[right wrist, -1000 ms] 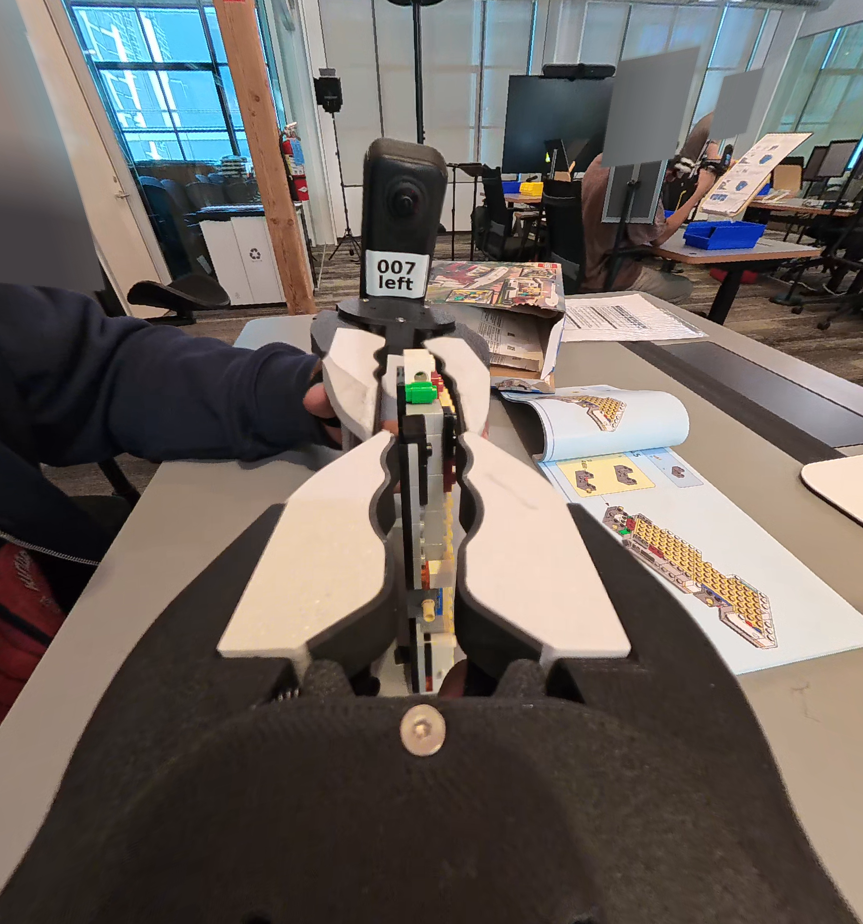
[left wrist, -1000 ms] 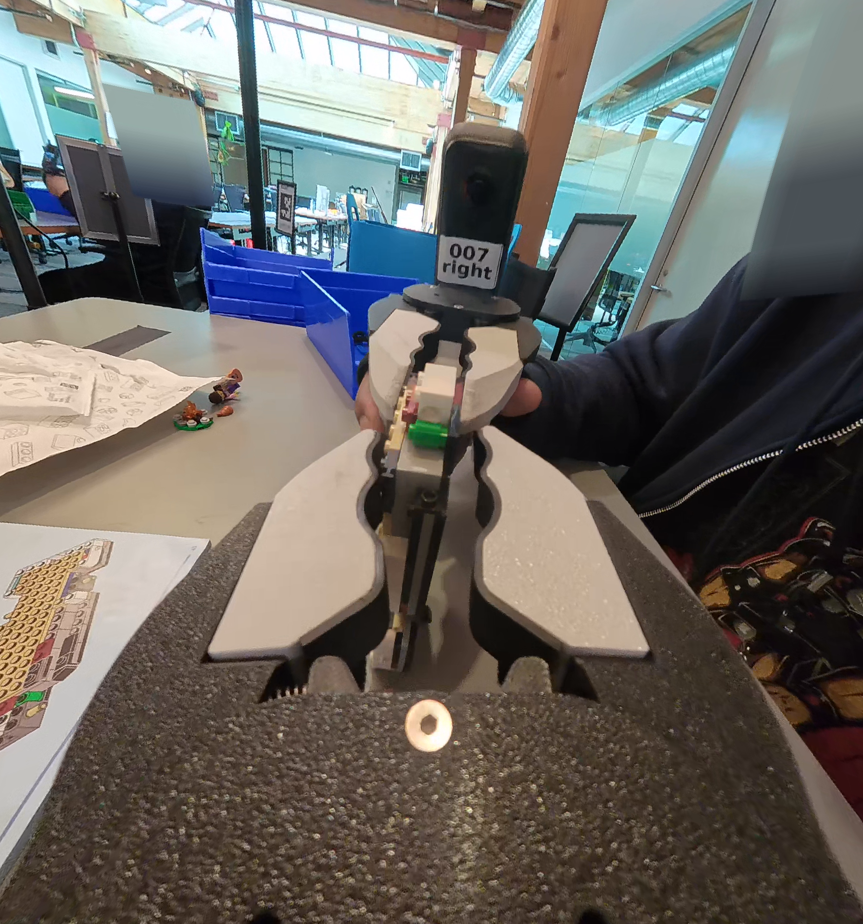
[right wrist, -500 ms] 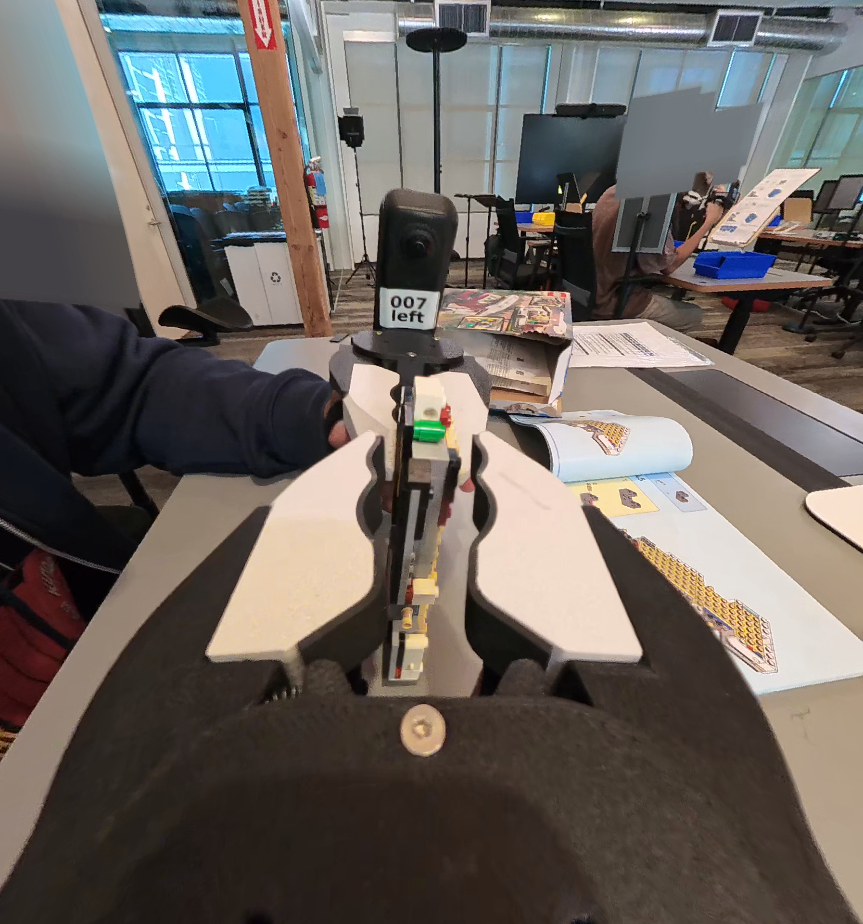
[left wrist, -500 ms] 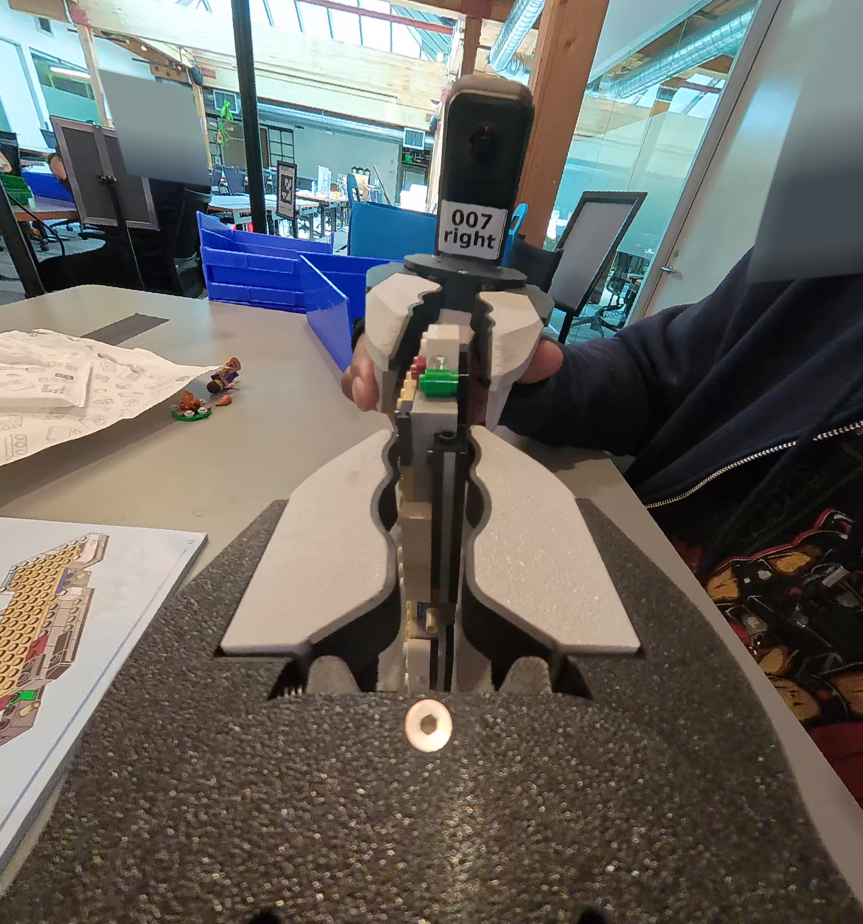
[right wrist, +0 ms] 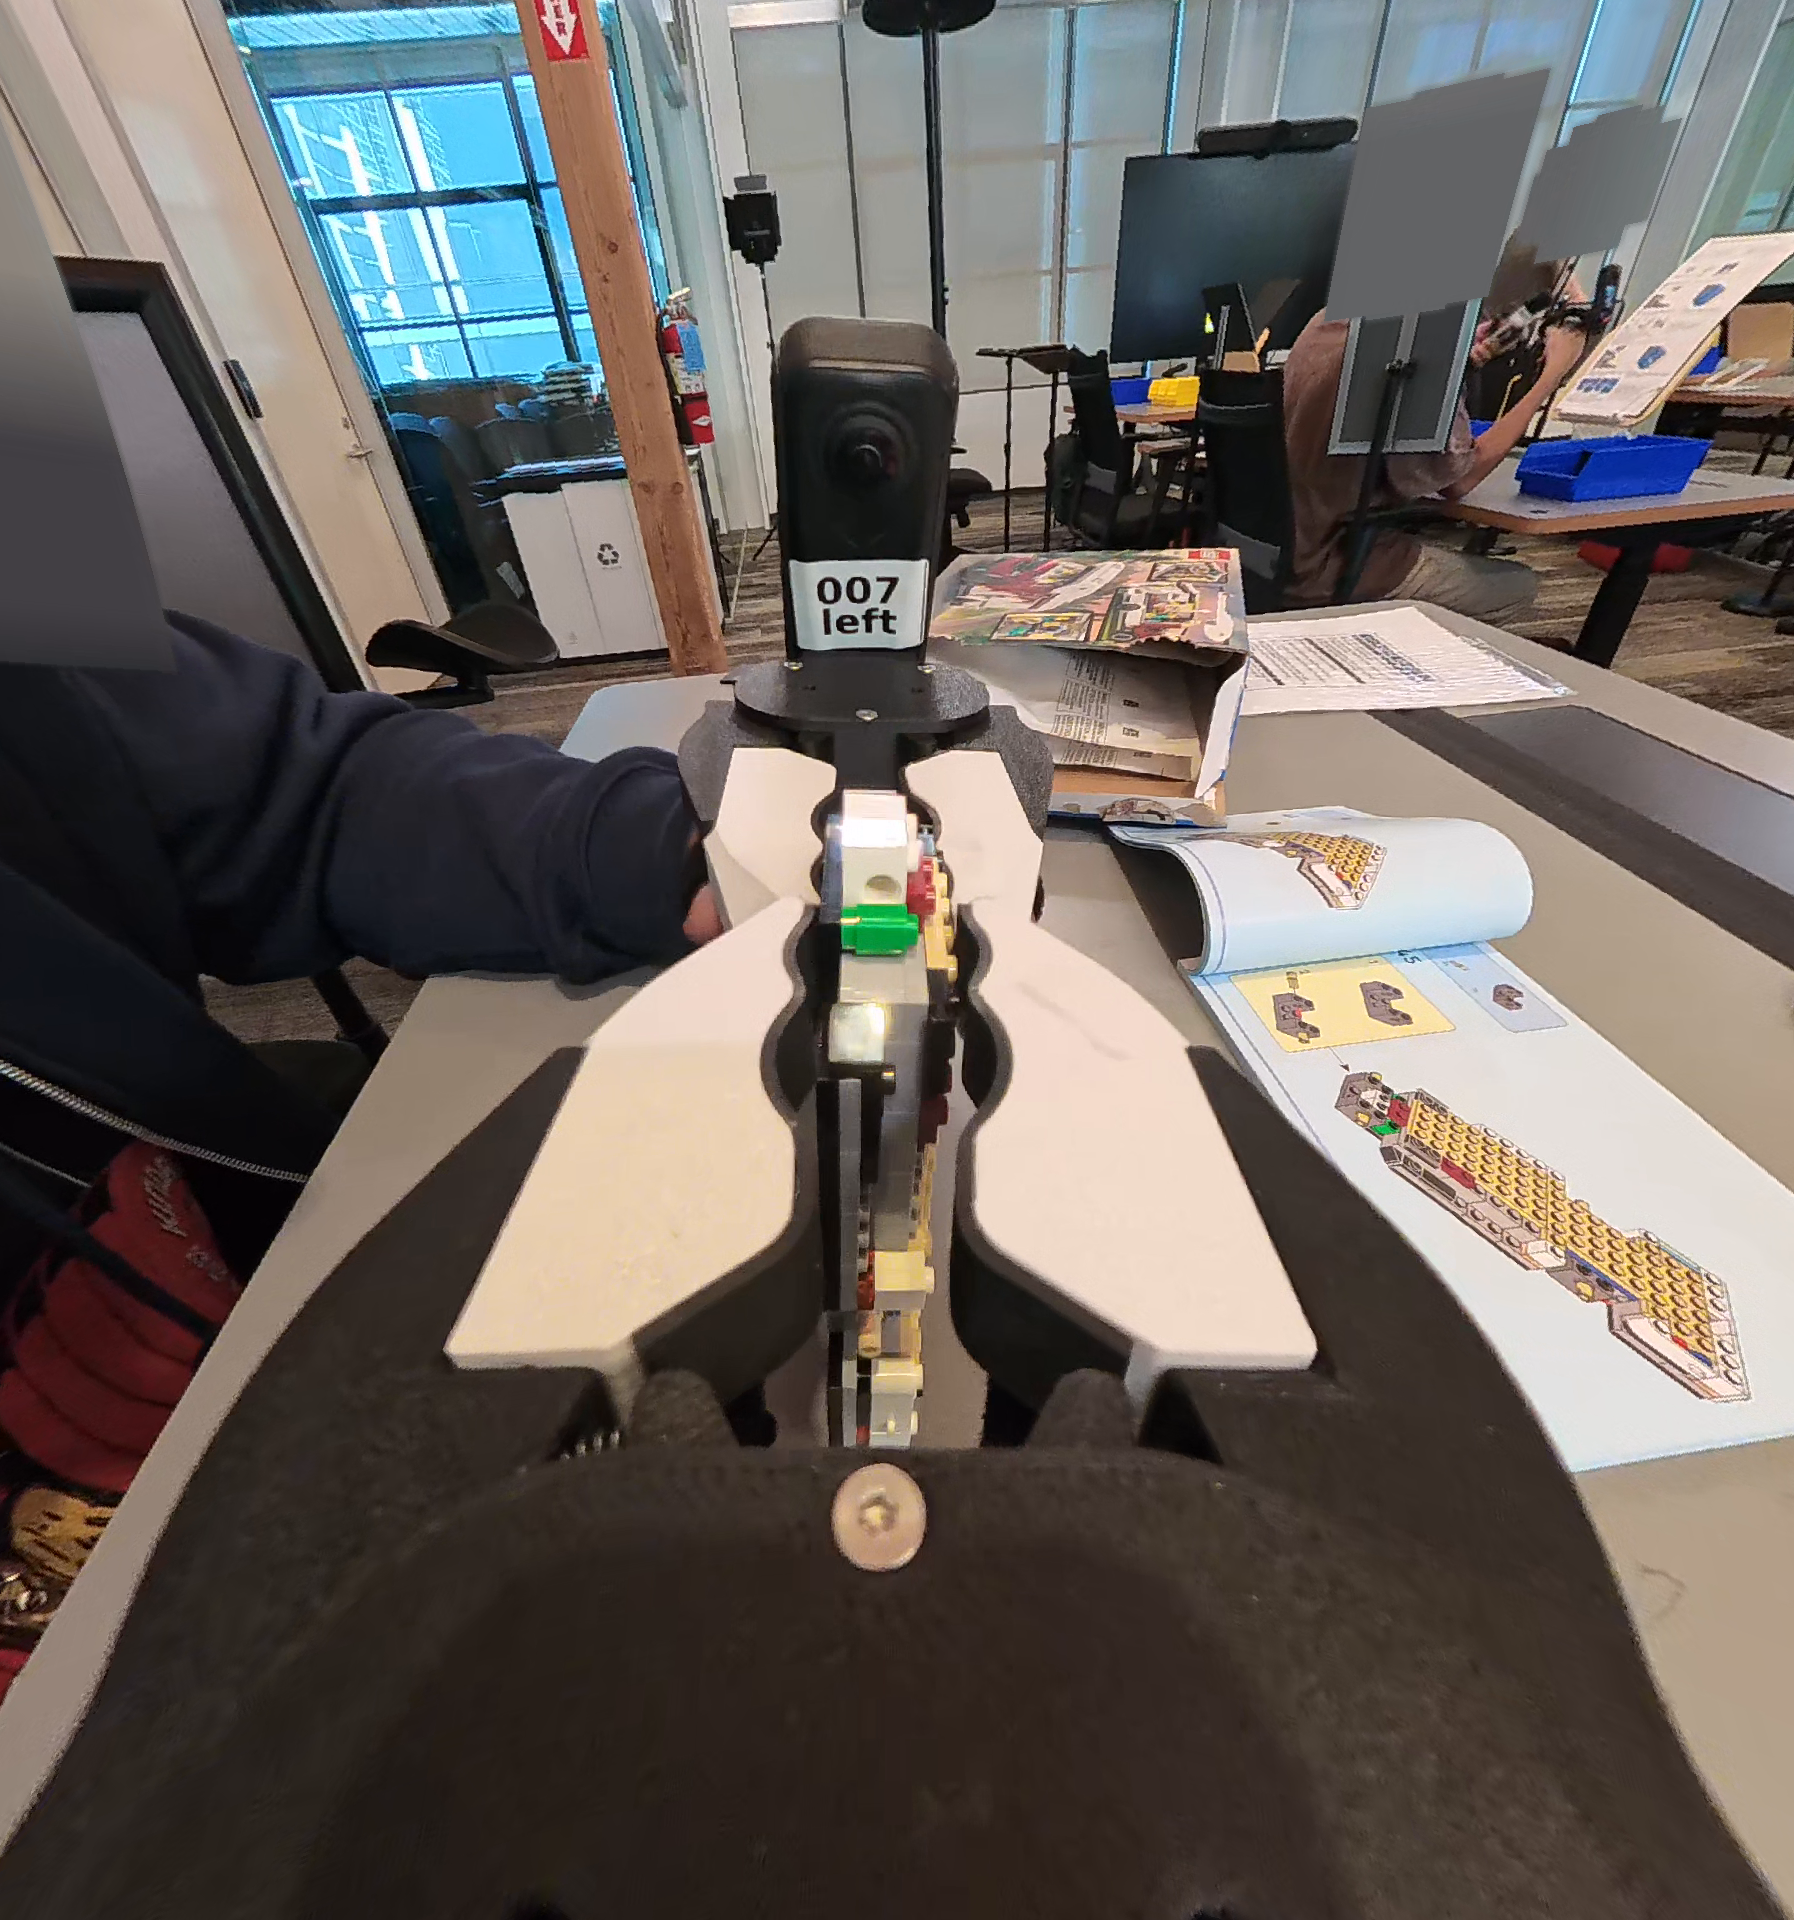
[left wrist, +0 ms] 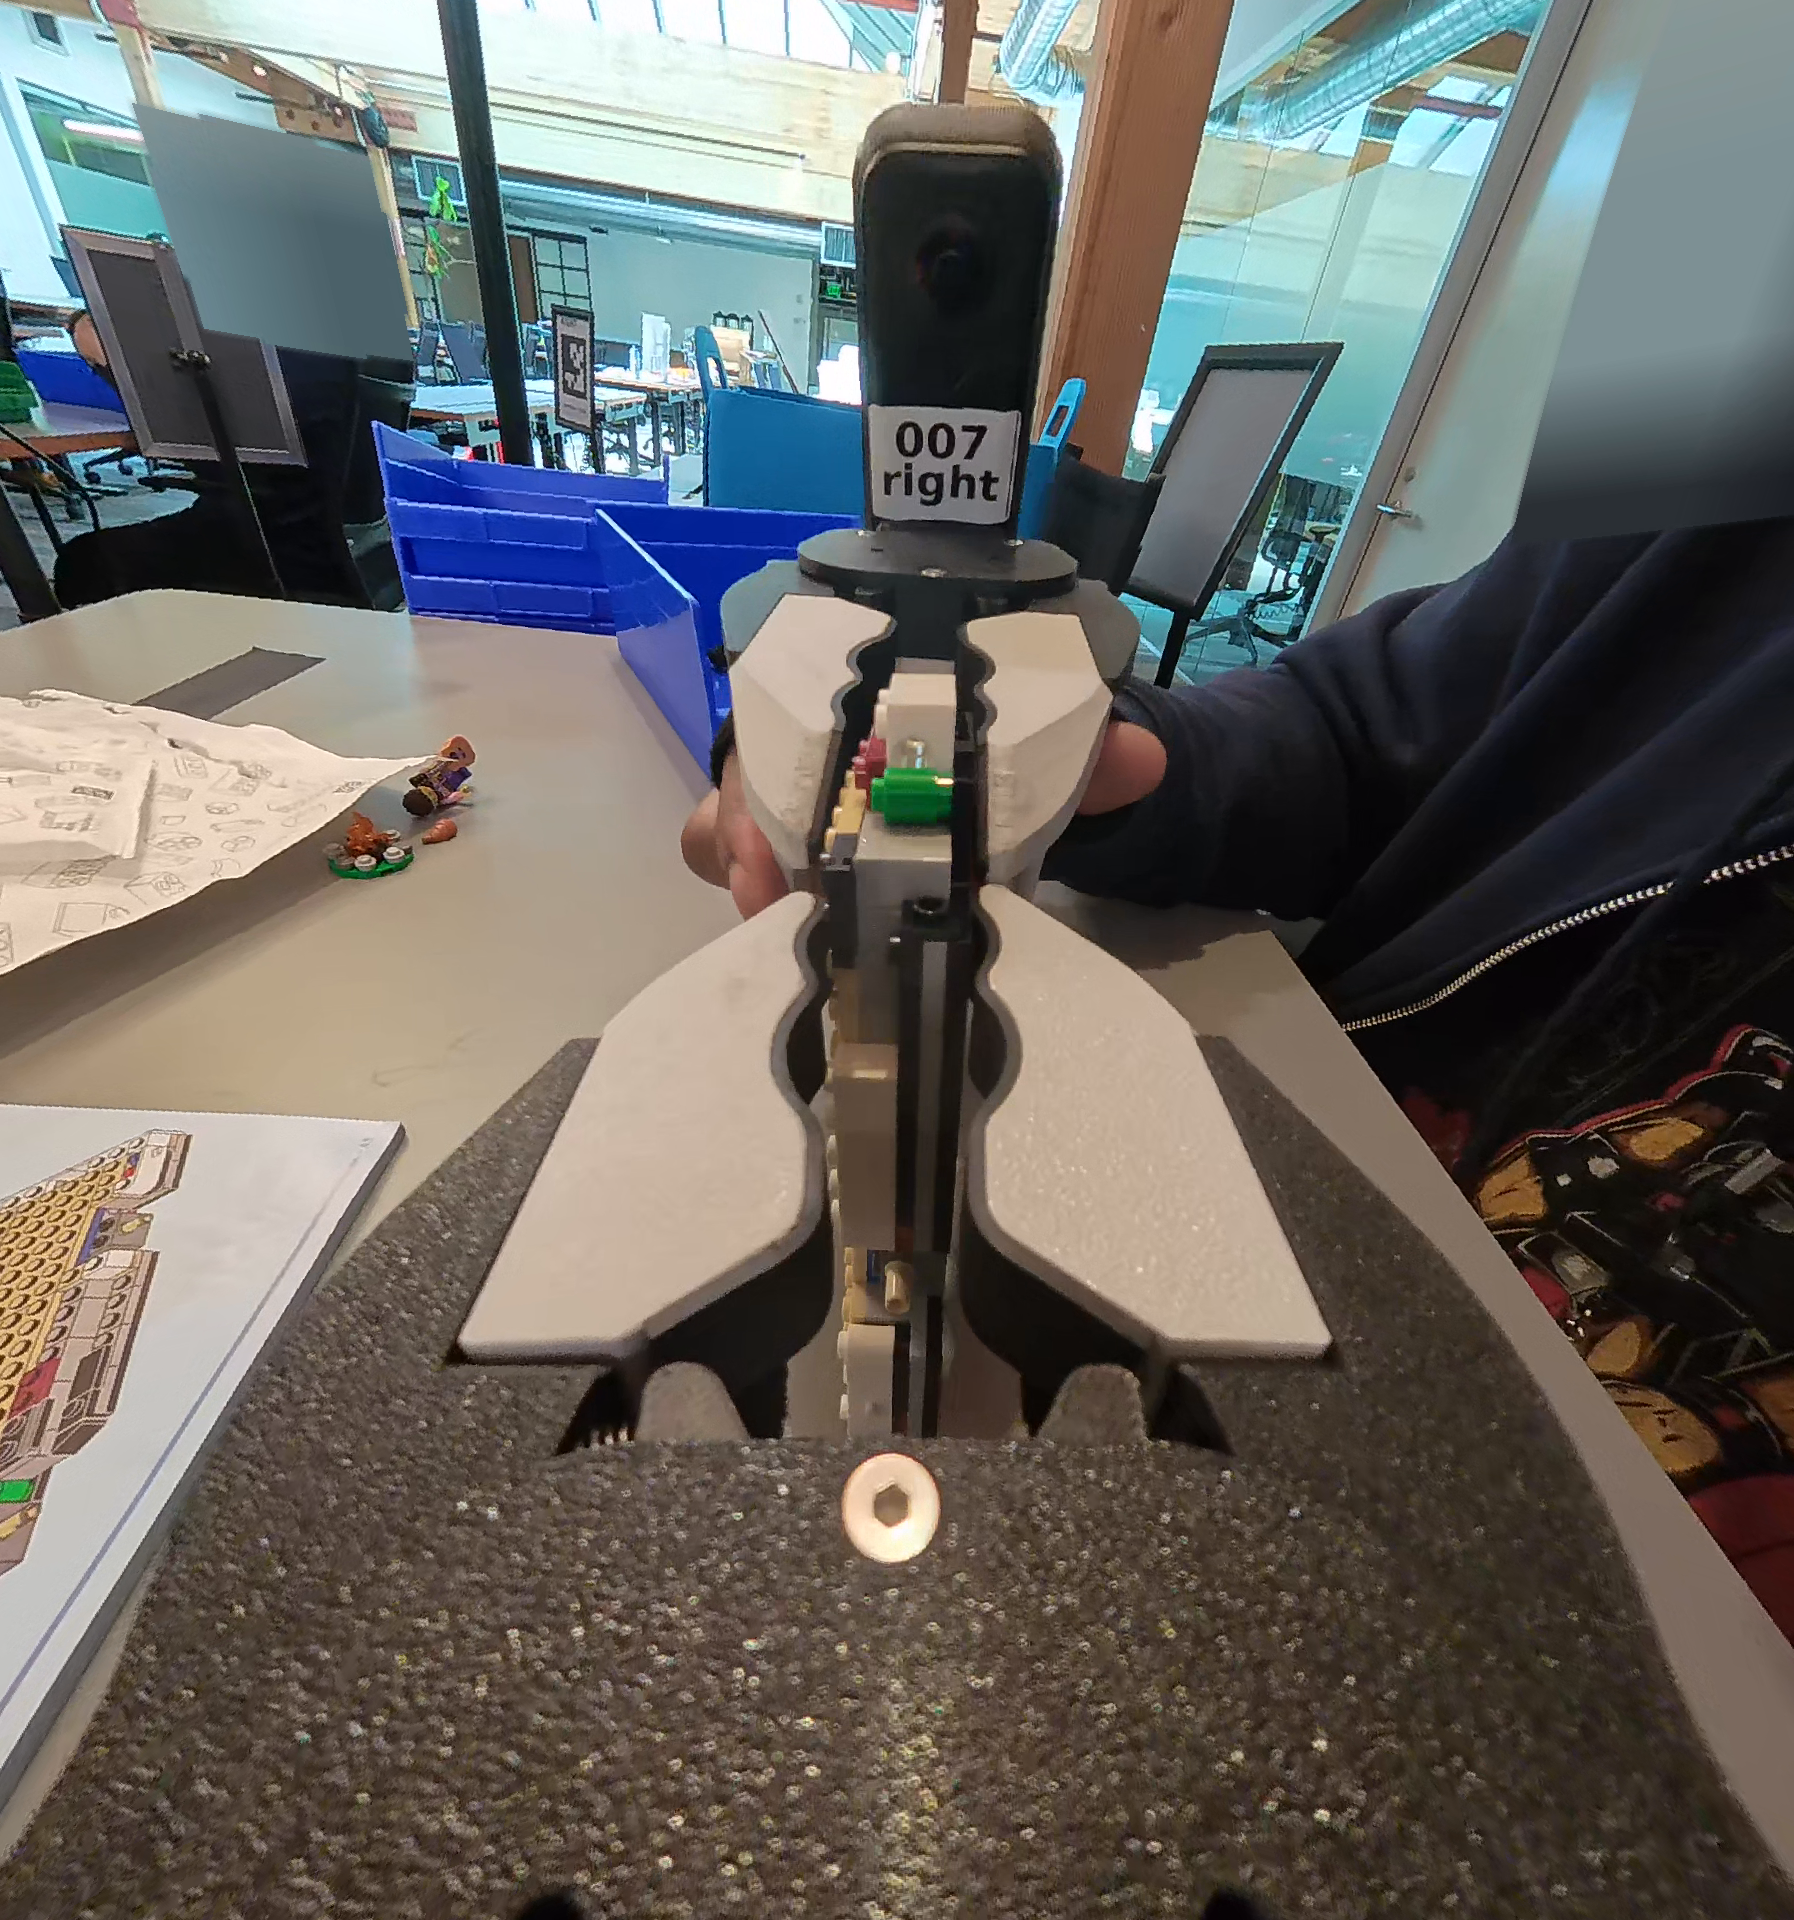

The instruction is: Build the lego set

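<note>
- Left wrist view, frame centre: a long brick model (left wrist: 888,1039) of tan, grey and black pieces runs lengthwise between the left gripper (left wrist: 893,914) and the right gripper (left wrist: 908,727), which face each other.
- Both clamp it, pads pressed on its flanks.
- Each gripper carries a white printed label under its camera.
- An instruction booklet (right wrist: 1444,1091) lies at right in the right wrist view.

The brick model (left wrist: 898,935) is mostly grey, tan and black, with a white block on top, one bright green piece and dark red bits. The fingers (left wrist: 664,1153) are pale grey over speckled black foam. The bins (left wrist: 519,551) are blue, the table (left wrist: 405,966) is grey, and the open booklet (right wrist: 1475,1195) is light blue with a yellow panel.
</note>
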A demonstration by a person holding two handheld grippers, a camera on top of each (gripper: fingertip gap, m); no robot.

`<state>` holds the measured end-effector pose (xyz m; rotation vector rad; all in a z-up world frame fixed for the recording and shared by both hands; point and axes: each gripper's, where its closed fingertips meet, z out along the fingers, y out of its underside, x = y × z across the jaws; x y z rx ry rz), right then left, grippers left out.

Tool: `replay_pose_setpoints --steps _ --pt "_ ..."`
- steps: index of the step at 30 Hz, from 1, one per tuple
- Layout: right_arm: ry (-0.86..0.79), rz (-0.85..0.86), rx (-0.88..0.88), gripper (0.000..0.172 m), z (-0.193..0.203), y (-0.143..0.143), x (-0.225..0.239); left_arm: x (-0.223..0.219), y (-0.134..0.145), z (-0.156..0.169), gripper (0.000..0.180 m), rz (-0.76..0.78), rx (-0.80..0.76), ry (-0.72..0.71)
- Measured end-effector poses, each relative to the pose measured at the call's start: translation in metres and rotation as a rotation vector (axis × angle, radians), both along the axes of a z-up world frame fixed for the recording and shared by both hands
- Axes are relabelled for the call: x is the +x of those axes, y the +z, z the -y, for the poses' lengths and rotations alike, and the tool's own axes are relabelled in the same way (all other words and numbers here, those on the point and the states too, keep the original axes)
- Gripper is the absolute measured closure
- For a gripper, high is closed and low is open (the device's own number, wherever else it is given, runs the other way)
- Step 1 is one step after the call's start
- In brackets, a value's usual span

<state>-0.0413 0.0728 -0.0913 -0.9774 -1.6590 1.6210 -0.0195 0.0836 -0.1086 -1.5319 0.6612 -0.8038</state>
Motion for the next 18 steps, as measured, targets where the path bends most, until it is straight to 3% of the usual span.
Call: replay_pose_setpoints --steps 13,18 --pt "-0.074 -0.068 0.03 0.149 -0.033 0.015 0.01 -0.021 0.005 -0.008 0.144 0.034 -0.006 0.084" --pt "-0.104 -0.079 0.012 0.149 -0.054 0.016 0.018 -0.02 -0.018 -0.009 0.145 -0.067 -0.118 0.065"
